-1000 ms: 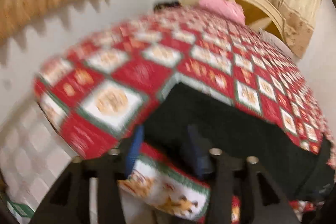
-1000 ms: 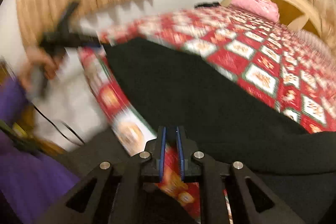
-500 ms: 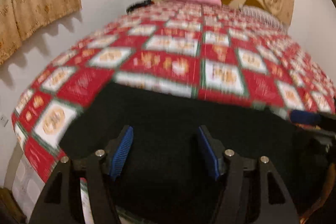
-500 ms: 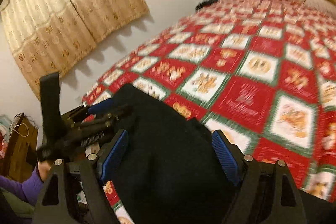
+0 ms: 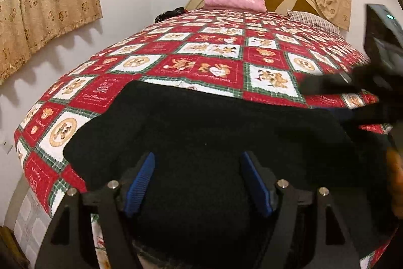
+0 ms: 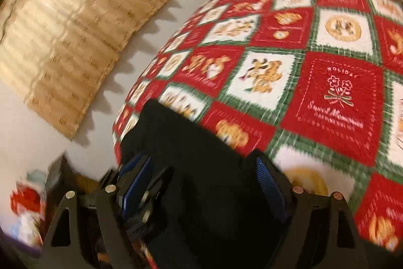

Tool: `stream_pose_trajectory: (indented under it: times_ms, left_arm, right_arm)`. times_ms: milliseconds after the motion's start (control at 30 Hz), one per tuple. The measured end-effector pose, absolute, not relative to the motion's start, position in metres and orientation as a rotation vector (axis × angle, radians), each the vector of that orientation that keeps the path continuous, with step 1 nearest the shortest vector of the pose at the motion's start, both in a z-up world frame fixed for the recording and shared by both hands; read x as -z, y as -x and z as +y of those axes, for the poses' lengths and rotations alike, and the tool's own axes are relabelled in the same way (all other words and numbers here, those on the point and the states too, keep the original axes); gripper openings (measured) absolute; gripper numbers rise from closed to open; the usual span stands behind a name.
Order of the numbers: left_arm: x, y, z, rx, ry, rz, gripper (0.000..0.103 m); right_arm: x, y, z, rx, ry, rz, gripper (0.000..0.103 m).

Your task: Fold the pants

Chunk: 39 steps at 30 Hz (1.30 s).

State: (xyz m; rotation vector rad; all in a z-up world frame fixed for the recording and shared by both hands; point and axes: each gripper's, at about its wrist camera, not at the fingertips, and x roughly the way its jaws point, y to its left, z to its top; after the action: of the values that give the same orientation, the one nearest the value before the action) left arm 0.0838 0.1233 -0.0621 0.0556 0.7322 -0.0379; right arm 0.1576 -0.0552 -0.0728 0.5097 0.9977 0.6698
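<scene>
Writing: "HOLIDAY" reads on a red square of the quilt point(image 6: 337, 95); the script below it is illegible.
Pants: black pants point(image 5: 214, 132) lie flat at the quilt's near edge.
Left gripper point(image 5: 199, 183): fingers spread wide, low over the pants.
Right gripper point(image 6: 204, 188): fingers spread wide, pants between them.

The left gripper point(image 5: 197, 184) is hovering with blue pads point(image 5: 141, 184) spread over black pants point(image 5: 214, 127) lying on the bear-patterned quilt point(image 5: 214, 52); the right gripper point(image 5: 352, 90) is blurring in at three o'clock.
</scene>
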Motion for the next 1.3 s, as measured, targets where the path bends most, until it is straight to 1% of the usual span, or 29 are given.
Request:
stream_pose_trajectory:
  times_ms: [100, 200, 267, 367, 400, 467, 533, 600, 667, 700, 767, 800, 833, 867, 900, 933, 967, 1033, 1100, 1200, 1300]
  left_arm:
    - [0.062, -0.084, 0.124, 0.041, -0.054, 0.731, 0.075]
    - [0.062, -0.083, 0.124, 0.039, -0.053, 0.732, 0.075]
    - [0.062, -0.083, 0.123, 0.037, -0.051, 0.730, 0.075]
    - [0.062, -0.083, 0.123, 0.033, -0.045, 0.728, 0.075]
    - [0.062, -0.082, 0.123, 0.032, -0.043, 0.728, 0.076]
    - [0.062, -0.082, 0.123, 0.030, -0.042, 0.727, 0.076]
    - [0.062, -0.083, 0.123, 0.028, -0.041, 0.726, 0.076]
    - [0.062, -0.083, 0.123, 0.026, -0.040, 0.726, 0.076]
    - [0.062, -0.083, 0.123, 0.025, -0.040, 0.727, 0.076]
    - [0.062, -0.083, 0.123, 0.025, -0.041, 0.729, 0.077]
    - [0.062, -0.084, 0.123, 0.023, -0.040, 0.734, 0.077]
    - [0.062, -0.084, 0.123, 0.022, -0.040, 0.736, 0.077]
    - [0.062, -0.085, 0.123, 0.021, -0.039, 0.736, 0.078]
    - [0.062, -0.085, 0.123, 0.021, -0.039, 0.737, 0.078]
    - [0.062, -0.085, 0.123, 0.022, -0.038, 0.738, 0.078]
    - [0.062, -0.085, 0.123, 0.022, -0.038, 0.737, 0.078]
    - [0.062, -0.085, 0.123, 0.021, -0.039, 0.736, 0.078]
    - [0.062, -0.085, 0.123, 0.022, -0.040, 0.734, 0.078]
    - [0.062, -0.085, 0.123, 0.022, -0.037, 0.734, 0.078]
    - [0.063, -0.085, 0.124, 0.020, -0.038, 0.736, 0.078]
    - [0.063, -0.084, 0.122, 0.016, -0.039, 0.737, 0.079]
  right_arm:
    - [0.067, -0.167, -0.069, -0.525, -0.495, 0.929, 0.083]
    - [0.052, -0.164, -0.103, -0.421, -0.537, 0.866, 0.083]
    - [0.026, -0.148, -0.140, -0.313, -0.522, 0.775, 0.083]
    - [-0.021, -0.117, -0.212, 0.052, -0.376, 0.621, 0.083]
    - [-0.030, -0.110, -0.238, 0.176, -0.361, 0.602, 0.083]
    - [-0.034, -0.100, -0.310, 0.462, -0.382, 0.662, 0.083]
    - [-0.020, -0.096, -0.371, 0.662, -0.389, 0.776, 0.083]
    - [-0.003, -0.090, -0.409, 0.768, -0.383, 0.845, 0.083]
    - [0.015, -0.088, -0.428, 0.799, -0.395, 0.920, 0.081]
    - [0.026, -0.088, -0.433, 0.794, -0.408, 0.965, 0.078]
    - [0.036, -0.097, -0.431, 0.790, -0.334, 1.011, 0.077]
    - [0.037, -0.099, -0.429, 0.794, -0.298, 1.024, 0.066]
    - [0.035, -0.097, -0.430, 0.787, -0.309, 1.021, 0.045]
    - [0.033, -0.094, -0.434, 0.789, -0.327, 1.019, 0.034]
    - [0.029, -0.089, -0.439, 0.782, -0.363, 1.012, 0.017]
    - [0.027, -0.084, -0.444, 0.761, -0.403, 1.003, 0.010]
    - [0.024, -0.078, -0.451, 0.733, -0.454, 0.997, 0.007]
    - [0.008, -0.050, -0.465, 0.640, -0.598, 0.910, 0.006]
    - [-0.011, -0.019, -0.467, 0.568, -0.675, 0.797, 0.006]
    - [-0.042, 0.043, -0.467, 0.493, -0.738, 0.622, 0.006]
    - [-0.055, 0.114, -0.463, 0.458, -0.784, 0.473, 0.006]
